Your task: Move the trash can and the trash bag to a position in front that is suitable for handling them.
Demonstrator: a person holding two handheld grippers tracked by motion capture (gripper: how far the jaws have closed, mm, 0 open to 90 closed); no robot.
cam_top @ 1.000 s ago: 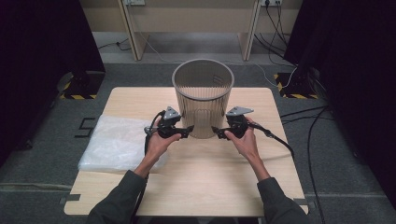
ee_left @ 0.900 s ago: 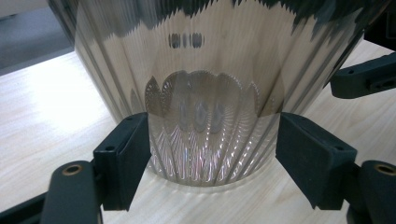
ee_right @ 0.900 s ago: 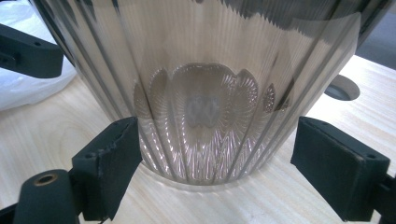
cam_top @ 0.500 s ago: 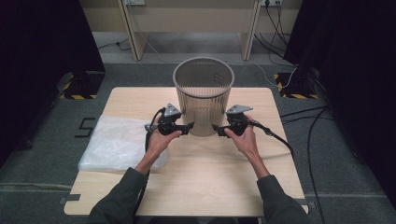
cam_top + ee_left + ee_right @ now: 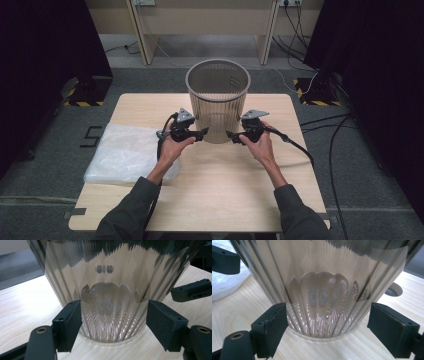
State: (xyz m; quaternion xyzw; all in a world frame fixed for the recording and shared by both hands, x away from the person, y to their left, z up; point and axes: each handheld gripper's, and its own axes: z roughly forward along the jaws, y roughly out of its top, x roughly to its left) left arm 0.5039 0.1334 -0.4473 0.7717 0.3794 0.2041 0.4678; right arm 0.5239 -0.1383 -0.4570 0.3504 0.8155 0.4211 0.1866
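A translucent ribbed waste bin [image 5: 218, 100] stands upright on the far middle of the wooden table [image 5: 225, 200]. My left gripper [image 5: 202, 134] points at the bin's base from the left, and my right gripper [image 5: 231, 135] points at it from the right. In the left gripper view the left gripper [image 5: 113, 322] has its jaws spread, with the bin's foot [image 5: 112, 315] just beyond them. The right gripper view has the right gripper [image 5: 327, 325] standing open the same way before the bin [image 5: 324, 277]. Neither pair of pads presses on anything.
A crumpled clear plastic bag [image 5: 127, 152] lies on the table's left side, partly over the edge. A round hole [image 5: 394, 289] is cut in the tabletop behind the bin. Cables run across the floor at the right, and desk legs stand beyond the table.
Both grippers have crept slightly toward the far side, staying at the bin's base. The bin sits a touch higher in the picture than before.
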